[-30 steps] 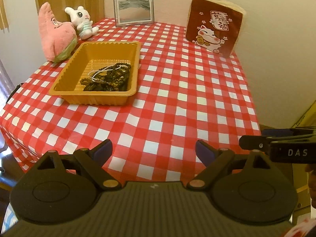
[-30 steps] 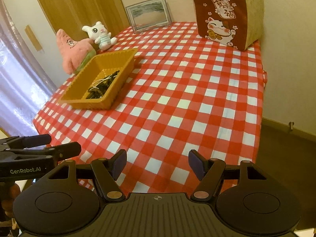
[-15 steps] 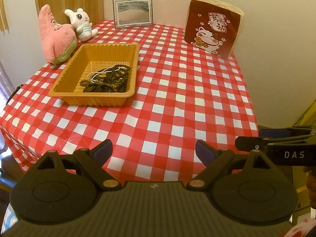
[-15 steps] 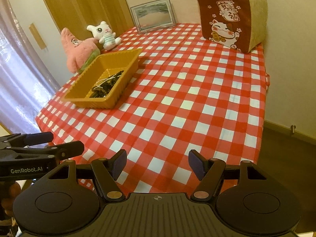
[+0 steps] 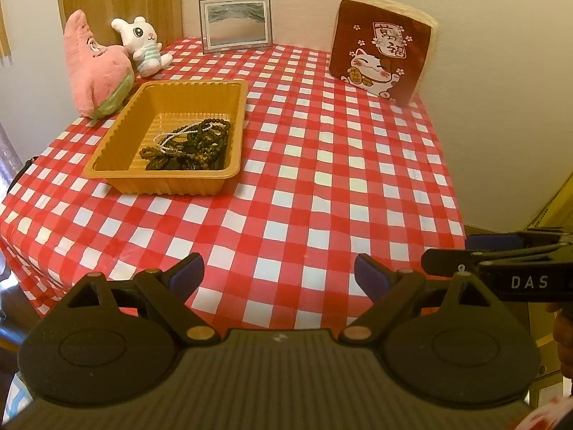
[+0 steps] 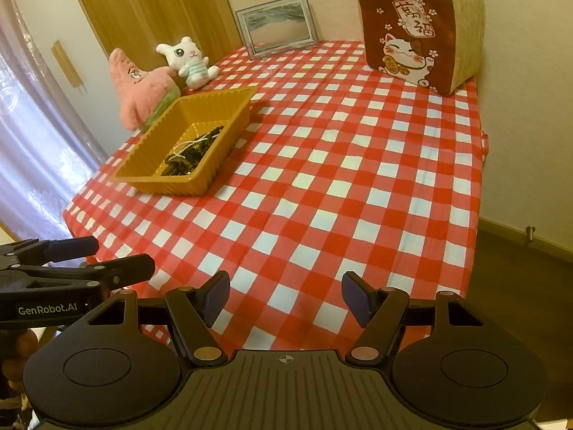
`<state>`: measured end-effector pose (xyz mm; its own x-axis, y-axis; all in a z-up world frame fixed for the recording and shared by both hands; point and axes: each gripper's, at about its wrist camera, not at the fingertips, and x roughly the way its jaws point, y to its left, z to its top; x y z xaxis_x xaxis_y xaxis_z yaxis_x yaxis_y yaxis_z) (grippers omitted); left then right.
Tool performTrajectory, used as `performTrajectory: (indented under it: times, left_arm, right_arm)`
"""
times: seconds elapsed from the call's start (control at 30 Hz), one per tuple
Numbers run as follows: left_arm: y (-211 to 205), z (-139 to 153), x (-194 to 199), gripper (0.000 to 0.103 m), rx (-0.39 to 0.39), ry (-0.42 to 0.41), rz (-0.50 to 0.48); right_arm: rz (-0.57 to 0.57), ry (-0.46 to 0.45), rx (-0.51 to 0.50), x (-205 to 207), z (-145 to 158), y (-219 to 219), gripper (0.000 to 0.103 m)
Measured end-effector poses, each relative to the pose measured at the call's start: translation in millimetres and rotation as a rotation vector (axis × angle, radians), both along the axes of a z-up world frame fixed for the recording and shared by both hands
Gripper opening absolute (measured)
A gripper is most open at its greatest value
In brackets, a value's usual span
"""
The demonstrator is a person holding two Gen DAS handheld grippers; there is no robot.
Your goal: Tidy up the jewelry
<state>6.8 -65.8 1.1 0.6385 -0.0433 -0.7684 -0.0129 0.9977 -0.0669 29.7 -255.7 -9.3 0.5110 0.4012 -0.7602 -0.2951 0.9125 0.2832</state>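
- Left gripper (image 5: 279,274) and right gripper (image 6: 285,299): jaws spread wide, nothing between them, both hovering over the near edge of the table (image 5: 322,193)
- Jewelry (image 5: 189,143): a tangle of dark bead strands plus one pale chain, heaped in the near right part of the orange tray (image 5: 107,159)
- Tray sits on the left of the checked cloth, just beside the pink plush (image 5: 95,71); well apart from both grippers
- No loose pieces visible on the cloth
- Judgement: collecting looks done or nearly so; possibly only untangling remains, cannot confirm
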Motion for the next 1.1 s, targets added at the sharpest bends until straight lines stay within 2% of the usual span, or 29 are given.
performTrajectory:
  times: [1.1]
  left_arm:
    - [4,3,0,0.09,0.001,-0.006,0.003]
  right_arm:
    - [0.018,-0.003,-0.009,3,-1,9,0.069]
